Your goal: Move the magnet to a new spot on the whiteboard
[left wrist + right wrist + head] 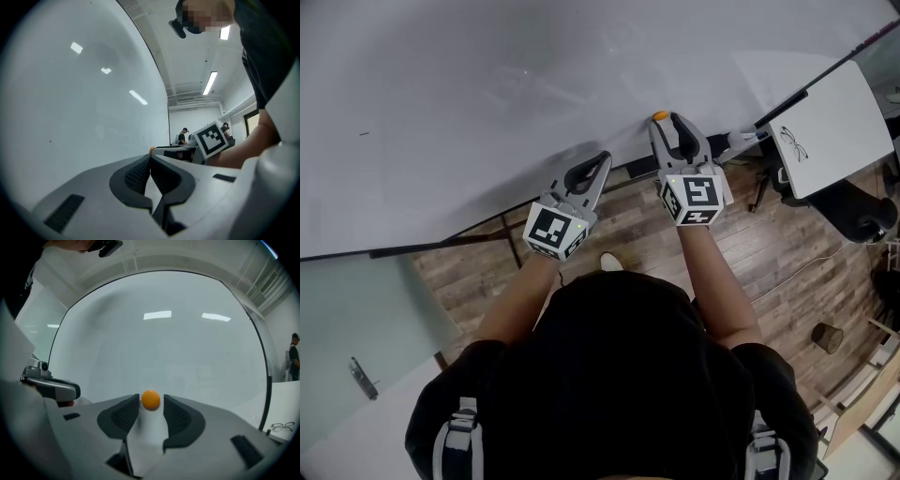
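Observation:
A small round orange magnet point(659, 116) sits on the large whiteboard point(487, 94) near its lower edge. In the right gripper view the magnet point(151, 400) lies between the tips of my right gripper point(151, 401), with a thin gap showing on each side of it, so the jaws stand open around it. My right gripper point(678, 120) points at the board. To its left, my left gripper point(602, 159) is shut with nothing in it; its pads point(140, 173) meet at the tip, close to the whiteboard point(70, 117). The magnet point(152, 150) peeks out beyond them.
A smaller white board point(825, 122) with a drawn pair of glasses point(794, 142) leans at the right. A dark chair point(862, 220) and a cable lie on the wooden floor point(769, 272). People point(182, 136) stand far off in the room.

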Motion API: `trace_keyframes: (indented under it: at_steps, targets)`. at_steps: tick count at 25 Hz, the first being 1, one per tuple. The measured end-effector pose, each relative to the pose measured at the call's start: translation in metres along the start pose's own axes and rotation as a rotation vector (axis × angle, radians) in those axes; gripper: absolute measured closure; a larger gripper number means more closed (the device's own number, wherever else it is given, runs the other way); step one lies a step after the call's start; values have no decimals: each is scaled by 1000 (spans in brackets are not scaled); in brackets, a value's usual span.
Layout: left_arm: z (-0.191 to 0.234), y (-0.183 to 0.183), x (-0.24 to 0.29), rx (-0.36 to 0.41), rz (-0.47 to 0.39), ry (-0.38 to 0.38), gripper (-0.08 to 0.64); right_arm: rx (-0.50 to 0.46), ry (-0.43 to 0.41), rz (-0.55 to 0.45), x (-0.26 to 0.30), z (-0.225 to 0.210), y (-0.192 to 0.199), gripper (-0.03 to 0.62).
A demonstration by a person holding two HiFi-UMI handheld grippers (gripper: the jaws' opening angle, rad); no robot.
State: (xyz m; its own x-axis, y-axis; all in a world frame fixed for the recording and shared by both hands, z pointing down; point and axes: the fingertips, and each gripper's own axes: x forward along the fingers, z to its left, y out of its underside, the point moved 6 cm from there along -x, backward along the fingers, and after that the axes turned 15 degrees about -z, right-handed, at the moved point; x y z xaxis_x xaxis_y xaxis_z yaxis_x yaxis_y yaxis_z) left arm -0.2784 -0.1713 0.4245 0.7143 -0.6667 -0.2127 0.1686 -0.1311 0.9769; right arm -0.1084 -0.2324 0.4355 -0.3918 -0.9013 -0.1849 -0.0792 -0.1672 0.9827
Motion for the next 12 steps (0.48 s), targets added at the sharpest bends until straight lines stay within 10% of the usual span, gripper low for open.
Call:
trace_keyframes:
  at_steps: [12]
  targets:
    - [8,3,-10,-10,10,-26,555,-15,17,0,5,3,2,472]
